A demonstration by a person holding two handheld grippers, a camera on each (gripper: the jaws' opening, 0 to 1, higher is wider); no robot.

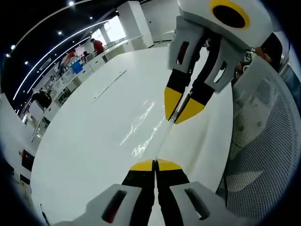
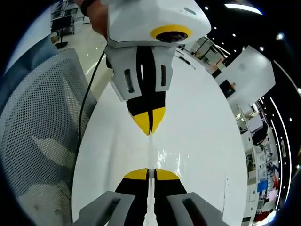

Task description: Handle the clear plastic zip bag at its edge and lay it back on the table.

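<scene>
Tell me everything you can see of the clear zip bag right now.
The clear plastic zip bag is thin, glossy and see-through, with wrinkles that catch the light. It is stretched between the two grippers, seen almost edge-on as a taut strip. The left gripper has its jaws shut on one edge and the right gripper is shut on the opposite edge. It hangs above the white table; I cannot tell whether any of it touches the surface. No contents are visible.
</scene>
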